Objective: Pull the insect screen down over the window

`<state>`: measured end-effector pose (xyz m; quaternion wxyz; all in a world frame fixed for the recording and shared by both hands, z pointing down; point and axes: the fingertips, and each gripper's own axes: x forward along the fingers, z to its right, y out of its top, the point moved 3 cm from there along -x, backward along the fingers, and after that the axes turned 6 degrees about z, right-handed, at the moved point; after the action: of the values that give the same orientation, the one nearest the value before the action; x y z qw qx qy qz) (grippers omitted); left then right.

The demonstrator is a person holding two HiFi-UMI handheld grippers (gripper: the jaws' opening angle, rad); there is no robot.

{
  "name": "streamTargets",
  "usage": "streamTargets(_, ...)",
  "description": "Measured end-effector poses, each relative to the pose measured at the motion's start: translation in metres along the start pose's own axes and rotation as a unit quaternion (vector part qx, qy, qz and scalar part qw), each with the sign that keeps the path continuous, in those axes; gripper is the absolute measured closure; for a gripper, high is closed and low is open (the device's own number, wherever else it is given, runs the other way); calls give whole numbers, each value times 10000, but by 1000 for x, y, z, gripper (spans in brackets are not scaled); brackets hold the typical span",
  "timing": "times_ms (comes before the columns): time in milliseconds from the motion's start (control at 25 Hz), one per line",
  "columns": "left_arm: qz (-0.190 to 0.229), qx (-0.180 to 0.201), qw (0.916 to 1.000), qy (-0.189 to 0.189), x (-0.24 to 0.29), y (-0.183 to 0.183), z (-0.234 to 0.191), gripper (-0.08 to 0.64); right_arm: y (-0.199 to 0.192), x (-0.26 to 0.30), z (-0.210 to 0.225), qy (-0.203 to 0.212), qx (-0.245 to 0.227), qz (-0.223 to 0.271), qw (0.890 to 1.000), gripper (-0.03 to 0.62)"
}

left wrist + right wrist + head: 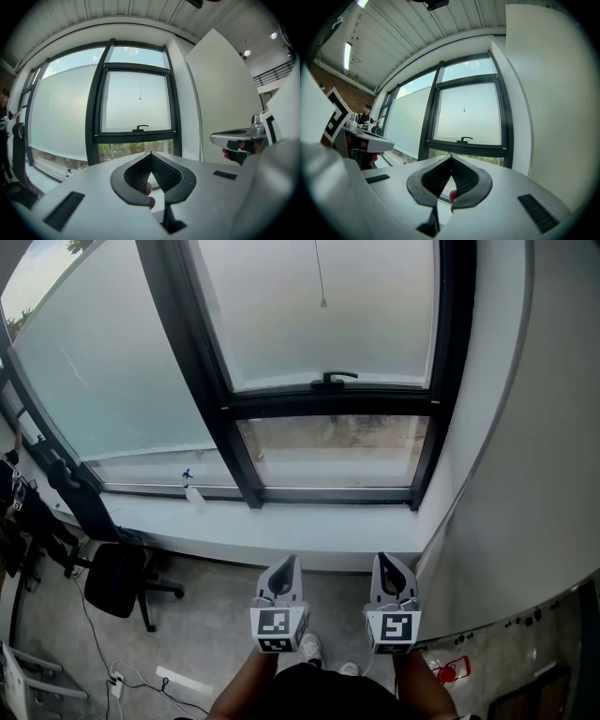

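Head view: left gripper and right gripper are held low, jaws pressed together on nothing, with the vertical pull cord hung high ahead, between them.

The head camera is looking forward and steeply down from over the left gripper and the right gripper, taking in the window ahead and the floor below. The camera on the left gripper is facing about level along its own jaws at that same window from well back. The one on the right gripper is doing likewise from just beside it. All three views are sharing the window handle. Each gripper view is catching what seems to be the other gripper at its edge.
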<state>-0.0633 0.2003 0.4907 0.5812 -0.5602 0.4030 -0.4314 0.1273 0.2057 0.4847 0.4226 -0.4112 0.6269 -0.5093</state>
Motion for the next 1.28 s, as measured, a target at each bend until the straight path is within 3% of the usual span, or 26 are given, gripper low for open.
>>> streamTargets(200, 37, -154, 9998, 80, 25, 9, -12, 560, -2, 30, 3, 18, -49, 33, 10000, 589)
streamTargets(600, 172, -33, 9998, -133, 97, 15, -56, 560, 11, 125, -5, 103, -299, 293, 9991, 589)
streamTargets(800, 205, -387, 9987, -261, 130, 13, -85, 560, 13, 169, -18, 79, -162, 171, 9997, 589)
streamTargets(1120, 254, -214, 9991, -270, 172, 7, -134, 560, 10, 218, -32, -2, -245, 14, 9997, 589)
streamTargets(1280, 209, -214, 9990, -330, 191, 8, -139, 560, 12, 235, -32, 17, -322, 58, 9995, 589)
